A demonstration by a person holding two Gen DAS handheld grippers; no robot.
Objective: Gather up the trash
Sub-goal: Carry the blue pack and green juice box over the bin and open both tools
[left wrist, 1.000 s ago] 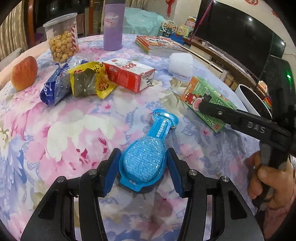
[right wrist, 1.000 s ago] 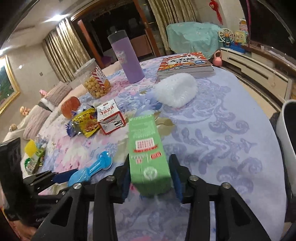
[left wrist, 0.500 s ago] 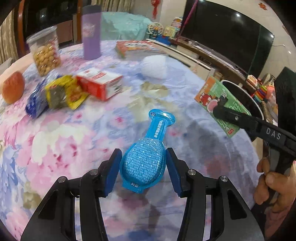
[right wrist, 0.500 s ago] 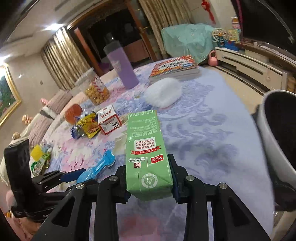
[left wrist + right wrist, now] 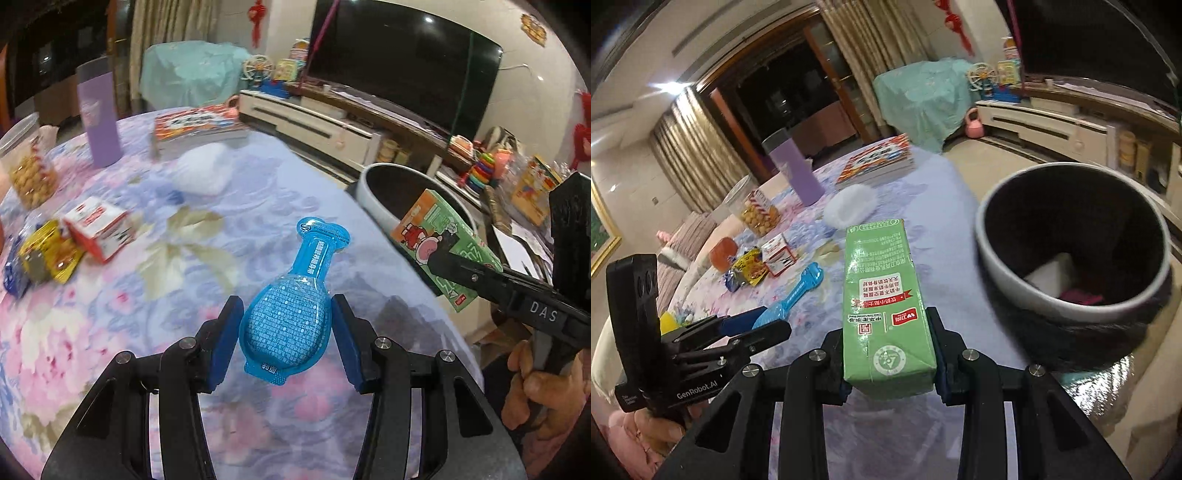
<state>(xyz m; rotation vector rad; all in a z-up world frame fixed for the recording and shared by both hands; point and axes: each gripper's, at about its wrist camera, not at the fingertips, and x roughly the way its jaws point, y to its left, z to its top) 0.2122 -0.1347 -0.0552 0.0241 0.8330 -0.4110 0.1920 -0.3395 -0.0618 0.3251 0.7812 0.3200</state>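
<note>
Above, the left gripper (image 5: 286,332) holds a blue bottle-shaped packet (image 5: 291,306) over the floral tablecloth (image 5: 92,314); its 2 blue-padded fingers (image 5: 225,341) are clamped on the packet's rounded body, with the narrow neck pointing away from the camera. The right gripper (image 5: 889,354) grips a green drink carton (image 5: 882,295) by its lower end, both fingers pressed against the carton's sides, so that the carton projects forward and lies raised above the table edge. Just right of the carton stands a white trash bin (image 5: 997,258) with a dark liner; a white scrap and a pink item lie at its bottom. In the left wrist view the same carton (image 5: 443,243) appears in front of the bin rim (image 5: 369,177), held by the right gripper (image 5: 439,260), whose handle is grasped by the person's right hand (image 5: 543,391).

Remaining on the table, well apart from both grippers: a red-and-white small carton (image 5: 98,229), a yellow snack wrapper (image 5: 48,254) touching it, a blue wrapper (image 5: 13,273) at the far left, a white crumpled wad (image 5: 203,171), a purple tumbler (image 5: 98,114), a jar of round snacks (image 5: 29,166) and a stack of books (image 5: 195,127). A television (image 5: 402,62) stands behind the table.
</note>
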